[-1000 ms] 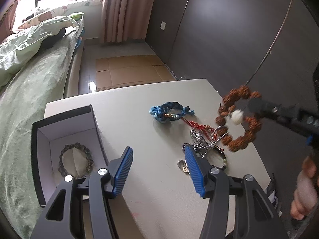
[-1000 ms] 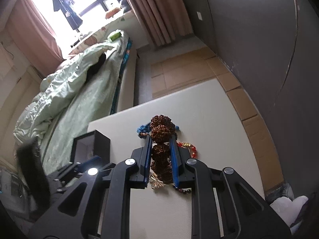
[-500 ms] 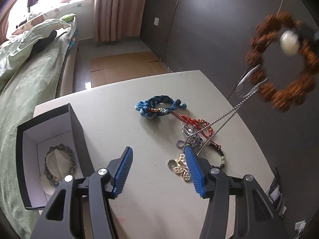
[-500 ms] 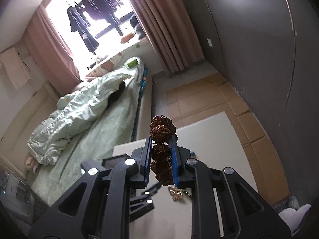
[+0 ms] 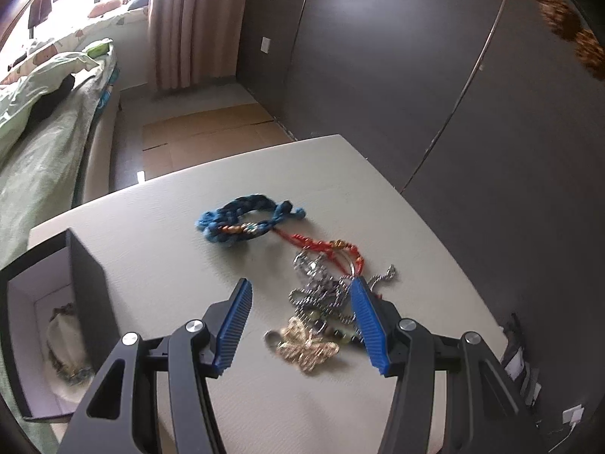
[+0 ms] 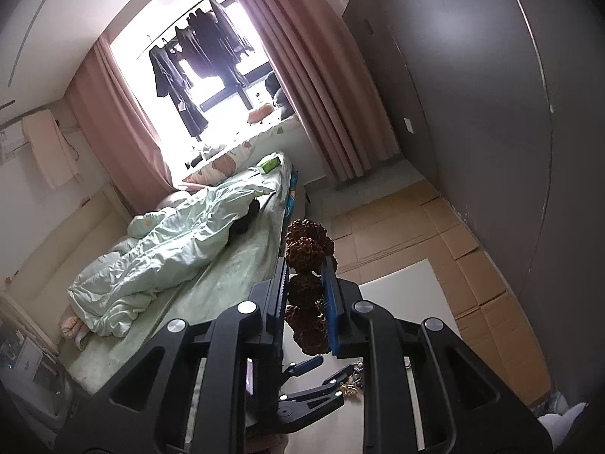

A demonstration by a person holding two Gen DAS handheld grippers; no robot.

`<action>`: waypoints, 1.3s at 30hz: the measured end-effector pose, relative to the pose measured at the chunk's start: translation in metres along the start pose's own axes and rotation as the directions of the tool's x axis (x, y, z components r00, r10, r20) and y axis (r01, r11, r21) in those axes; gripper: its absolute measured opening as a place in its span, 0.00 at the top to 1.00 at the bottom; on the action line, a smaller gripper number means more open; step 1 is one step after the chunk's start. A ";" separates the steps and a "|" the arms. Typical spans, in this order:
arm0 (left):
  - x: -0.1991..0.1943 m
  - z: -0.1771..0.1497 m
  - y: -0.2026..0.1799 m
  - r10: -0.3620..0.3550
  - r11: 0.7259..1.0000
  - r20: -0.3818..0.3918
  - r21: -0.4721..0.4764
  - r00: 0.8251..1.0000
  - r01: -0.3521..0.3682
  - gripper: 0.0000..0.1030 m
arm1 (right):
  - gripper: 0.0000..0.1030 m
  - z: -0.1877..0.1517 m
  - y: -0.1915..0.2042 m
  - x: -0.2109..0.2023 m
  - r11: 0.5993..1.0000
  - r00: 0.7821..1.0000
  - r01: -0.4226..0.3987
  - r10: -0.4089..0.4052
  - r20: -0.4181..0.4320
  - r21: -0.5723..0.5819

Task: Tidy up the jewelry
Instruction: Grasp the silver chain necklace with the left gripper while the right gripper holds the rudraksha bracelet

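No legible writing. Right gripper (image 6: 305, 295) grasps the brown seed bracelet (image 6: 307, 287), now raised higher above the table (image 5: 159, 249). Left gripper (image 5: 300, 325) released, hovering near the tangled jewelry (image 5: 325, 302).

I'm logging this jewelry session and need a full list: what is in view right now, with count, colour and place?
Seed-bead bracelet: one, brown, in the right gripper, above the table.
Braided bracelet: one, blue, mid-table.
Cord bracelet: one, red, right of the blue one.
Chain: silver tangle, near the red cord.
Butterfly charm: one, gold, nearest.
Box: one, black, table's left, beaded bracelet inside.
Table: one, white.
Left gripper: open.
Right gripper: shut.
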State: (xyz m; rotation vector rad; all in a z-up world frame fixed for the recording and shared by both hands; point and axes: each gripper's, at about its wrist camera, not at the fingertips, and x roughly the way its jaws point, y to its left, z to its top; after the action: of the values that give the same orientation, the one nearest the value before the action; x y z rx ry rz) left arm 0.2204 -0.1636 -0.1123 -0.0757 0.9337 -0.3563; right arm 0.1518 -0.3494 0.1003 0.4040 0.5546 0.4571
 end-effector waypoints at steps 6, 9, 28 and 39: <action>0.029 0.003 -0.015 0.000 0.999 -0.038 0.036 0.999 0.002 0.67 | 0.82 0.000 -0.034 0.003 0.997 1.000 0.021 -0.020 -0.009 0.076; 0.045 0.007 -0.022 0.015 0.999 -0.047 0.044 0.999 -0.013 0.70 | 0.82 -0.002 -0.054 0.006 0.993 0.999 0.040 -0.038 -0.020 0.110; 0.067 0.007 -0.021 0.133 0.990 -0.103 0.056 0.986 -0.128 0.84 | 0.82 -0.010 -0.104 0.016 0.979 0.997 0.059 -0.049 -0.055 0.197; 0.027 0.030 -0.008 0.097 0.995 -0.051 0.024 0.994 -0.096 0.89 | 0.82 -0.014 -0.097 0.028 0.980 0.996 0.051 -0.037 -0.078 0.191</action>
State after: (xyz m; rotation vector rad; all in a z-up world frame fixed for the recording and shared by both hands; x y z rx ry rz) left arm 0.2568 -0.1823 -0.1134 -0.0020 0.9818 -0.2800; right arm 0.1942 -0.4116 0.0319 0.5608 0.6815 0.3783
